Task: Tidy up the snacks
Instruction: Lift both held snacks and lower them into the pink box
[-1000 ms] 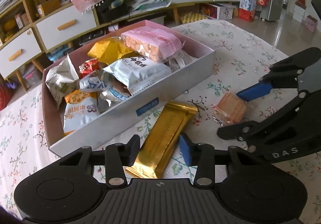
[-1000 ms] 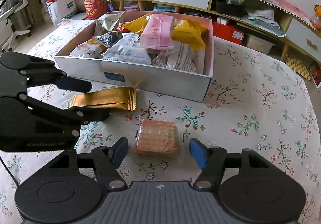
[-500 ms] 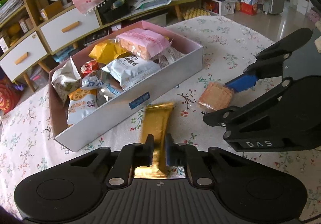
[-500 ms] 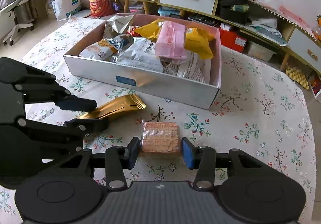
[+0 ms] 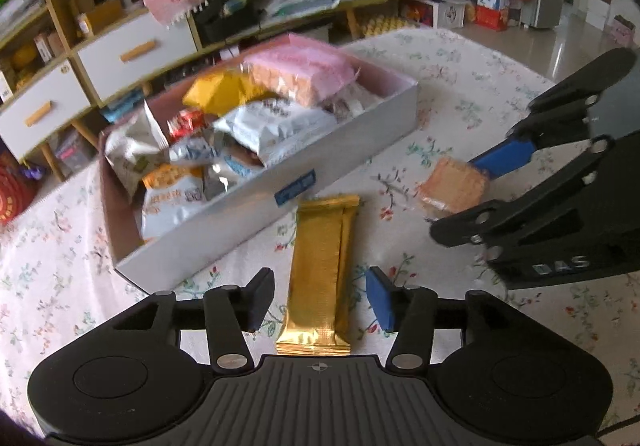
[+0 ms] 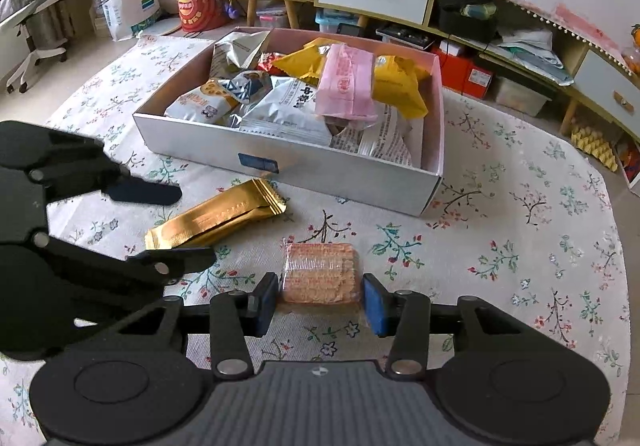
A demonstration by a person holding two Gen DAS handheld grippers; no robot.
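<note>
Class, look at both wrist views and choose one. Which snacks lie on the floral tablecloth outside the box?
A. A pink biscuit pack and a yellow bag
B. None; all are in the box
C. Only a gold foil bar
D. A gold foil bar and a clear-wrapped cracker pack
D: the gold foil bar and the cracker pack both lie on the tablecloth, in front of the box.
</note>
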